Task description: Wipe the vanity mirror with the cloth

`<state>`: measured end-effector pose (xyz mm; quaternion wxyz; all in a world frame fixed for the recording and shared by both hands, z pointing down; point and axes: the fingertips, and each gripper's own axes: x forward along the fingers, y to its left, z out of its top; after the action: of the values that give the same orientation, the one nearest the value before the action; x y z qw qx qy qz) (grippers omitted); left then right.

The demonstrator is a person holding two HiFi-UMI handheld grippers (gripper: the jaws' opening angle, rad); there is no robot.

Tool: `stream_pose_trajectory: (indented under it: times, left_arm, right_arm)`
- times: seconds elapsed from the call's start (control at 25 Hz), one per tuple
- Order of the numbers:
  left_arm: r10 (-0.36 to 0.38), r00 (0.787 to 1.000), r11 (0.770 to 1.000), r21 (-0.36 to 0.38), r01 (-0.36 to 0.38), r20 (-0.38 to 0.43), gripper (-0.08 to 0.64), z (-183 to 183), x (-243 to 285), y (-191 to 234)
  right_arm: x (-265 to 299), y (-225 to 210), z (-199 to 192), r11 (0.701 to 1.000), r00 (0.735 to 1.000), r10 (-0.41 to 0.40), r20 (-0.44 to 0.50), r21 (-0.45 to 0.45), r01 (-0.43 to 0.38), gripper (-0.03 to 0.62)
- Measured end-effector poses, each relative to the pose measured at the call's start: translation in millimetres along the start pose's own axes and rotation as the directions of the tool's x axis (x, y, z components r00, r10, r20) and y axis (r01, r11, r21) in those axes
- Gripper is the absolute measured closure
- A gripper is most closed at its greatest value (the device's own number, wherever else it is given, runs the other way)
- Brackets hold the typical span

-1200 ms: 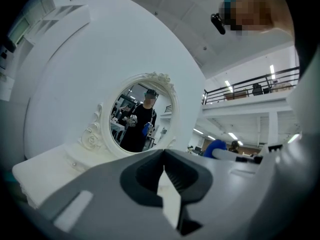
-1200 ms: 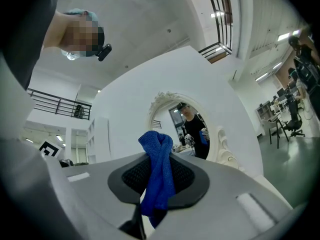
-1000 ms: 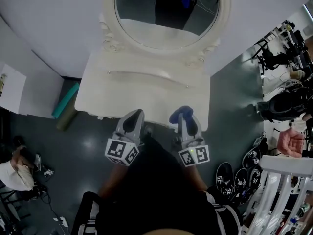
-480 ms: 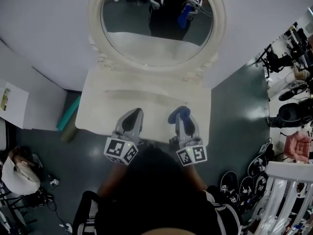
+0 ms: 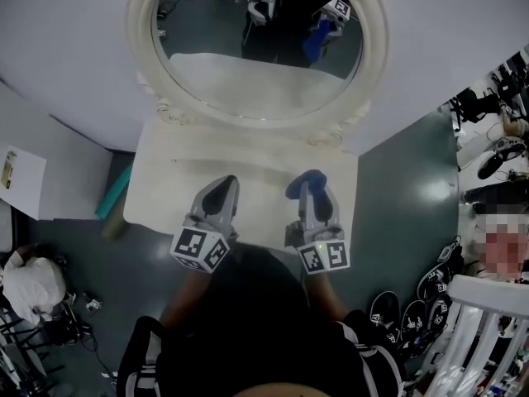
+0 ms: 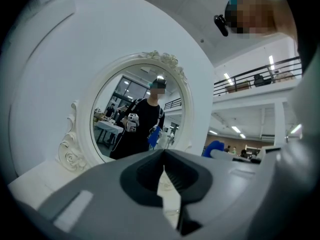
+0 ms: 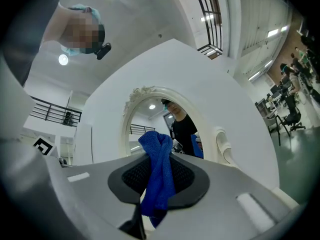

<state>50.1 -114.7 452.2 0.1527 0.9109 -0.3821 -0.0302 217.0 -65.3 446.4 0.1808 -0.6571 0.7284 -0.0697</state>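
Two grippers hover at lower centre over the white vanity top [image 5: 248,168]: the left gripper [image 5: 221,192], jaws pressed together on nothing, and the right gripper [image 5: 312,198], clamped on the blue cloth [image 5: 302,185]. The oval vanity mirror [image 5: 248,81] fills the upper centre, apart from the cloth.

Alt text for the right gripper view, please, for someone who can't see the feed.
The right gripper is shut on a blue cloth, which bunches up above the jaws. Beyond it an oval, white-framed vanity mirror stands against a white wall and reflects a person in a black top.
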Motion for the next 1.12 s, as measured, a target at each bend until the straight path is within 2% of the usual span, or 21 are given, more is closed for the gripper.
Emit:
stream_pose_trajectory:
  times: [0.2,0.36,0.6,0.76,1.0,1.12]
  left_arm:
    - [-0.051,0.999,0.999,0.017,0.051,-0.014,0.549,10,23,8]
    - [-0.083,0.996,0.988,0.127,0.084,-0.007,0.549,30,41,13]
    - [-0.132,0.991,0.986,0.105,0.131,0.001,0.549,49,63,36]
    - [-0.141,0.99,0.986,0.083,0.142,-0.014,0.549,47,75,57]
    - [-0.146,0.989,0.988,0.05,0.147,-0.029,0.549,45,95,83]
    - [-0.147,0.988,0.988,0.042,0.149,-0.043,0.549,50,110,84]
  right_arm:
    - [29,-11,12,0.999,0.997,-0.054,0.062,-0.005,0.054,0.525]
    - [56,-21,22,0.995,0.989,-0.103,0.11,0.001,0.104,0.525]
    - [105,-33,36,0.987,0.972,-0.162,0.17,0.027,0.16,0.525]
    - [132,-44,36,0.979,0.961,-0.201,0.192,0.057,0.194,0.525]
    - [163,-67,38,0.964,0.94,-0.255,0.227,0.131,0.23,0.526]
    - [174,-84,52,0.952,0.924,-0.291,0.247,0.173,0.253,0.525]
